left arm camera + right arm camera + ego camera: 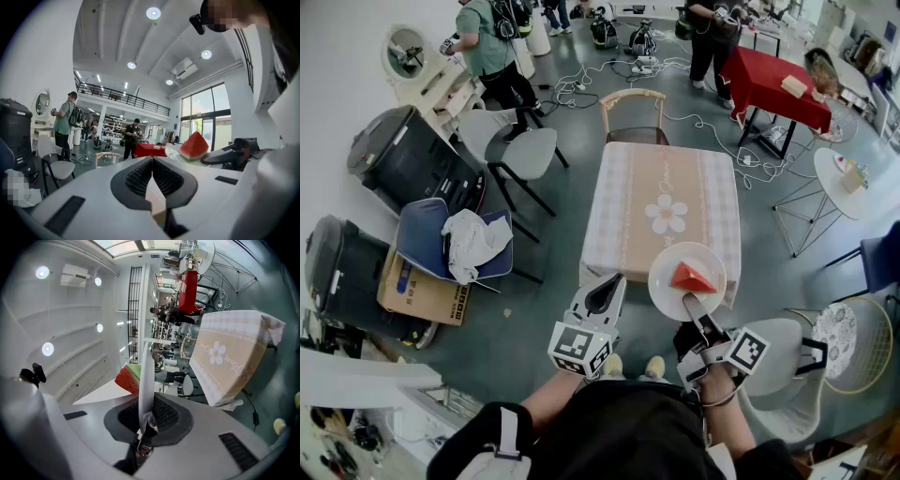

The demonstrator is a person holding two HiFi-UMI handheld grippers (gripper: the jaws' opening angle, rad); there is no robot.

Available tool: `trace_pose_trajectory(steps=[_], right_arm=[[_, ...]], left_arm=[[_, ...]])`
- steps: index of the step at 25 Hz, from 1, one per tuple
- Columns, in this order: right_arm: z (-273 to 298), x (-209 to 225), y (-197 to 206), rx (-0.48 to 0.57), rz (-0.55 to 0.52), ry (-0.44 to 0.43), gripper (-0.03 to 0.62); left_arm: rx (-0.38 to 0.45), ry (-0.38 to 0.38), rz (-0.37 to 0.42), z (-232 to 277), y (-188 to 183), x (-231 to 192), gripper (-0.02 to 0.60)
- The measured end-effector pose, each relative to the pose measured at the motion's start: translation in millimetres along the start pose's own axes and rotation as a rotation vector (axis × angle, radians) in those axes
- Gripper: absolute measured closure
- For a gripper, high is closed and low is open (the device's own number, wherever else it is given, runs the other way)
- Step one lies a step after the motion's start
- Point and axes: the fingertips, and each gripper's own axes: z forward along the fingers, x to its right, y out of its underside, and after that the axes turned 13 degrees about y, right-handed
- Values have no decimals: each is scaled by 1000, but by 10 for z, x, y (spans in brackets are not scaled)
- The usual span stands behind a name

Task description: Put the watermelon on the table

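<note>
Right gripper [690, 303] clamping plate [664, 274] rim, watermelon [694, 277] atop

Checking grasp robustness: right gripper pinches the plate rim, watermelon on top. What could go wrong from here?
1. The right gripper holds the plate by one rim only; it could tilt, and the watermelon may slide off.
2. The left gripper is shut and gives no support.
3. The plate might catch the table at its near edge on set-down.
</note>
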Motion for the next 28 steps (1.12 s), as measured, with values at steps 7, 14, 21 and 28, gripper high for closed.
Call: trace_pose_trajectory(steps=[7,14,21,28], right_arm=[[49,-57,-14,-3,-45,1,565],[64,-135,33,10,-23,-7,565],[64,-200,94,25,-40,-21,565],[130,-288,272,28,-39,-22,565]], left_arm=[[15,8,0,46,-35,44,568],[17,18,-4,-1,-63,42,568],[33,22,9,-96,-106,-15,568],[45,17,17,-255,-128,-119,568]])
